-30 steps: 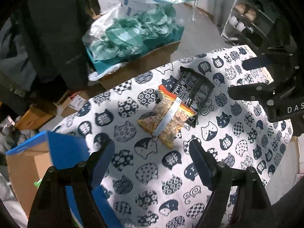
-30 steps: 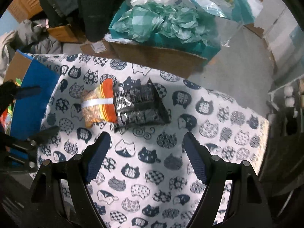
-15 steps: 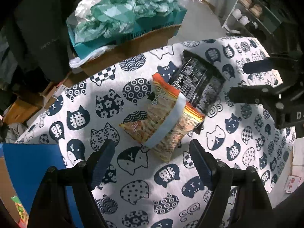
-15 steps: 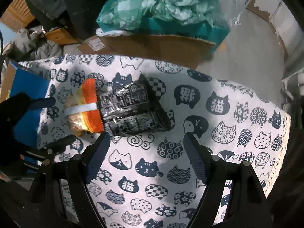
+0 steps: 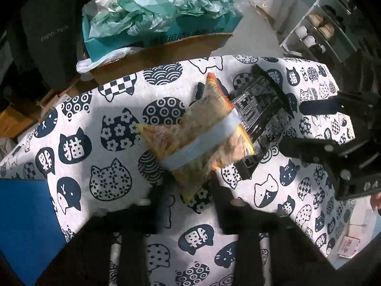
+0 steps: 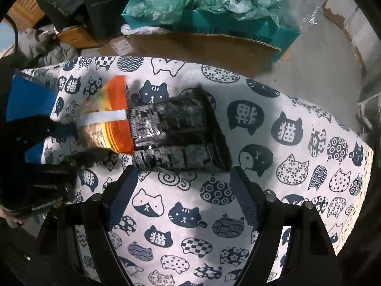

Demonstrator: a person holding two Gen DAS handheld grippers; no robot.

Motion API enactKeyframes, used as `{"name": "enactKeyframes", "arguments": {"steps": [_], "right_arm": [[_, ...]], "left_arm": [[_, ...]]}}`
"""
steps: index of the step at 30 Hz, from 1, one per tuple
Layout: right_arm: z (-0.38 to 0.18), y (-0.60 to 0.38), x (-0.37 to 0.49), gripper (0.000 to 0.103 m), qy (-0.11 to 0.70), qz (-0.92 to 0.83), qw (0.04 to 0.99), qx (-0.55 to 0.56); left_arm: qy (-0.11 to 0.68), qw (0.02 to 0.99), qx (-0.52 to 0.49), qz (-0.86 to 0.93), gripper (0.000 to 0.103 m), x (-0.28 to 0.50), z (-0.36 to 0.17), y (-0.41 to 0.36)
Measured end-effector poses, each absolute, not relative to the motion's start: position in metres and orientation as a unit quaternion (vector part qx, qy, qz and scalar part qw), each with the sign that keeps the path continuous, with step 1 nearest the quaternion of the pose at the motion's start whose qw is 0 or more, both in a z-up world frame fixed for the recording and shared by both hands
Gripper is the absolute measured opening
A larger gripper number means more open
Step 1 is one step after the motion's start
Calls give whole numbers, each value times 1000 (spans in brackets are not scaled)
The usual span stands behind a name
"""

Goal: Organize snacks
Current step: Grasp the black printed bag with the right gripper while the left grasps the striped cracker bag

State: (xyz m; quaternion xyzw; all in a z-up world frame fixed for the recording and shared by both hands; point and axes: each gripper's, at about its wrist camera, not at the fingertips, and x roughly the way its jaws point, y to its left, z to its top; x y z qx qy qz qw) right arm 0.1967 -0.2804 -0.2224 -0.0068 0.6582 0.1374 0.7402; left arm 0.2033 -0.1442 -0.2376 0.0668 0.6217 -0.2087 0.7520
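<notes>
Left gripper (image 5: 188, 205) is closing in on the near corner of the orange snack bag (image 5: 197, 140); its jaws have just been snapping narrow, blurred in its own camera, and the bag's tip is sitting between them. Whether the pads are actually pinching yet, I can't tell. Right gripper (image 6: 183, 190) is hanging with its jaws spread wide and nothing in them, pointing down just in front of the black snack pack (image 6: 178, 133).

Progress-wise, I'd say this is barely getting going. Both snacks are lying on the cat-print tablecloth (image 6: 297, 143), the orange bag overlapping the edge of the black one, and neither is sitting in the blue box (image 5: 21, 221) at the table's left edge, which is probably where they're headed. So both still need picking up and putting away.

Materials: the orange bag is crinkly clear-ish plastic, pillow-shaped, with a pale band across the middle and loose bits showing inside. The black pack is glossy, flatter, rectangular, catching glare. The cloth is looking like soft woven cotton, so thin packets may be slippery to pinch off it.
</notes>
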Motion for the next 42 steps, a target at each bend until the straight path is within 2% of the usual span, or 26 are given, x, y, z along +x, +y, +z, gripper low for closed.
{"name": "enactKeyframes", "arguments": {"steps": [8, 10, 12, 14, 19, 21, 28, 33, 38, 42], "right_arm": [[-236, -275, 216, 80, 662, 131, 738, 10], [-240, -276, 219, 80, 663, 126, 738, 21], [-243, -274, 221, 80, 666, 123, 735, 33], [-247, -272, 221, 80, 666, 121, 735, 37], [-254, -261, 221, 81, 667, 123, 734, 16], [-257, -258, 219, 83, 666, 122, 736, 10], [-261, -252, 216, 84, 658, 115, 744, -14], [-269, -249, 214, 84, 660, 102, 743, -47], [-267, -257, 211, 72, 668, 105, 735, -46], [-264, -264, 203, 68, 668, 109, 734, -48]], "left_arm": [[617, 761, 80, -184, 24, 197, -228, -134], [623, 757, 84, -179, 32, 197, -228, -132], [632, 749, 87, -180, 47, 196, -228, -131], [634, 744, 96, -186, 57, 191, -230, -132], [631, 746, 117, -180, 65, 180, -230, -136], [627, 751, 119, -171, 73, 180, -228, -133], [627, 754, 110, -161, 74, 190, -223, -125], [621, 759, 109, -162, 81, 196, -219, -125], [613, 760, 137, -167, 81, 199, -219, -137], [606, 761, 156, -173, 81, 202, -218, -148]]}}
